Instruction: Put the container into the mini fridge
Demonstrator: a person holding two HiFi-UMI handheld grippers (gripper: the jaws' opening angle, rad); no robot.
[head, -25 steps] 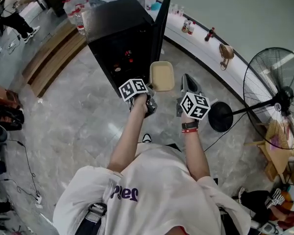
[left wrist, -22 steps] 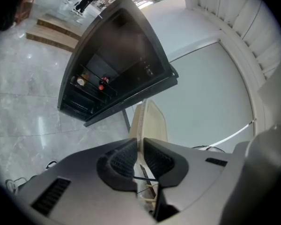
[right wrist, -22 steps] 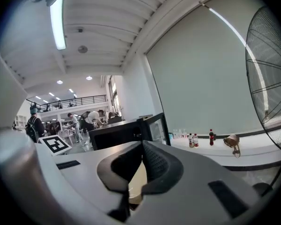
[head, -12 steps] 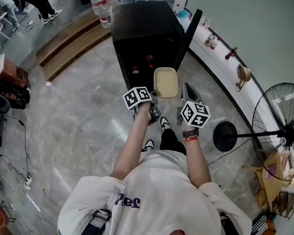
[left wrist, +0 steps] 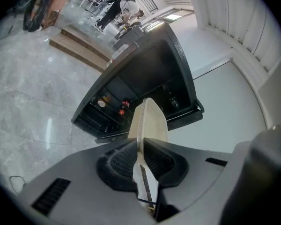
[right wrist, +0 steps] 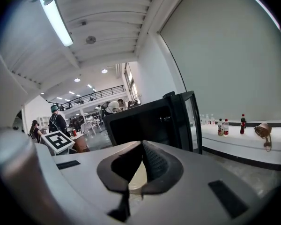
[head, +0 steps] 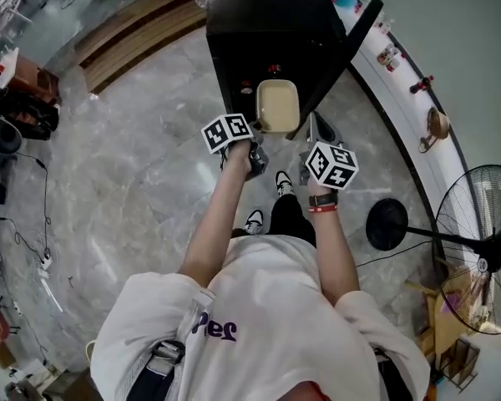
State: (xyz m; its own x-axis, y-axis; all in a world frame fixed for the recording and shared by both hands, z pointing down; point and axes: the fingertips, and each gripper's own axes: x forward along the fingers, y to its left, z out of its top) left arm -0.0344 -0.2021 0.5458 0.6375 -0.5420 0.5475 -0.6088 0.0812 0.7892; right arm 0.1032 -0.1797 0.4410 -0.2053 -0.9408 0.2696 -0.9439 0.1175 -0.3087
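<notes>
My left gripper is shut on the near edge of a shallow beige container, which it holds level in the air just in front of the open black mini fridge. In the left gripper view the container stands edge-on between the pads of the left gripper, and beyond it the fridge shows shelves with small bottles. To the container's right my right gripper is shut and holds nothing. Its own view has the right gripper facing the fridge and its open door.
The fridge door swings out to the right. A white ledge with bottles runs along the right wall. A standing fan with a round base stands at right. A wooden platform lies at left, and cables trail on the floor.
The person has walked towards the fridge. Both grippers and the container are now right at its open front, where a second ago they were well short of it. The grip is unchanged.
</notes>
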